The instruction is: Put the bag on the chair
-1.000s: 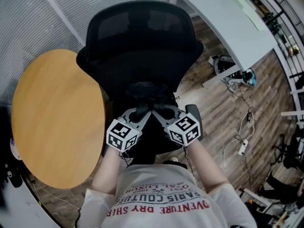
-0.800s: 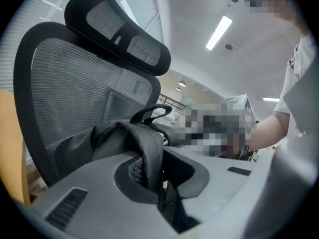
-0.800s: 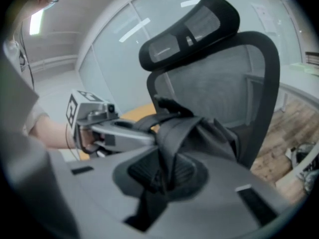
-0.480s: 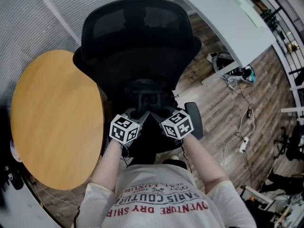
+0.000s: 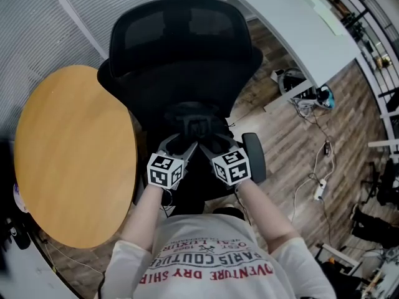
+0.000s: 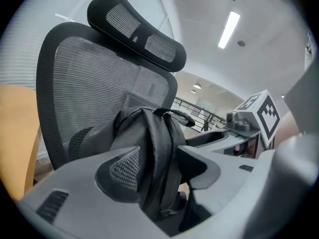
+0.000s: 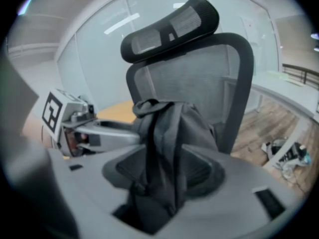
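On the seat of the chair, propped against its mesh back, sits the black bag, so the main part of the job looks done. Both claws are at the front edge of the chair seat, side by side. The left gripper has just been opening its jaws; they stand apart with a bag strap lying loose between them. The right gripper has likewise just been opening, more of the bag's fabric hanging between its spread jaws. What seems left is drawing both claws back, clear of the chair
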`<state>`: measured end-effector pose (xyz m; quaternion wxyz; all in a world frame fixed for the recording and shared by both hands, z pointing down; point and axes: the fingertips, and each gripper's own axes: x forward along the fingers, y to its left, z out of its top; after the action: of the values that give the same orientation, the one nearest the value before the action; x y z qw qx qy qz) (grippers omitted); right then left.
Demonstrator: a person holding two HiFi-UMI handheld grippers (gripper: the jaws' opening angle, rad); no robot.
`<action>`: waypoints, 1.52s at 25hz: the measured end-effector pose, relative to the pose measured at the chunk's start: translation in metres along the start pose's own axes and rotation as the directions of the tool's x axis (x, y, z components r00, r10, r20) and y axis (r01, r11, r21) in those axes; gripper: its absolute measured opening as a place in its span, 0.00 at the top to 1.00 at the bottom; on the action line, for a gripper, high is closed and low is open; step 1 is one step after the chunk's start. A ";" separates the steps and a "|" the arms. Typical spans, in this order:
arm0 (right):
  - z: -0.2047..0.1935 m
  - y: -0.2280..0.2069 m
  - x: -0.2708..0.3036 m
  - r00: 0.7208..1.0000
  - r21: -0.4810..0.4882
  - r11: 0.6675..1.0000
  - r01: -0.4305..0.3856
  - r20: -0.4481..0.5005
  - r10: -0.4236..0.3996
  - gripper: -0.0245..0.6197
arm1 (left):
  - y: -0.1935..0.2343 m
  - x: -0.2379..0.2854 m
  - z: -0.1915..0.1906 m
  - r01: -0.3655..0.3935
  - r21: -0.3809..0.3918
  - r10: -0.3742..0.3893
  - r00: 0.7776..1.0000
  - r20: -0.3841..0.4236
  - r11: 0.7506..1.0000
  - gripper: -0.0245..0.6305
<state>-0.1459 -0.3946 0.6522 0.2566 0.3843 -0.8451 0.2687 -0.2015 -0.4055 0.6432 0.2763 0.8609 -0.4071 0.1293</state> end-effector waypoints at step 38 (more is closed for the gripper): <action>0.133 0.112 -0.177 0.840 -0.251 0.962 0.107 0.541 0.048 0.92 | -0.107 -0.170 0.145 -0.107 0.334 -0.030 0.924 0.381 0.937 0.91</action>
<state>-0.1629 -0.3279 0.4137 0.0615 0.4189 -0.9055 0.0270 -0.2270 -0.3273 0.4091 0.0326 0.8964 -0.4407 0.0353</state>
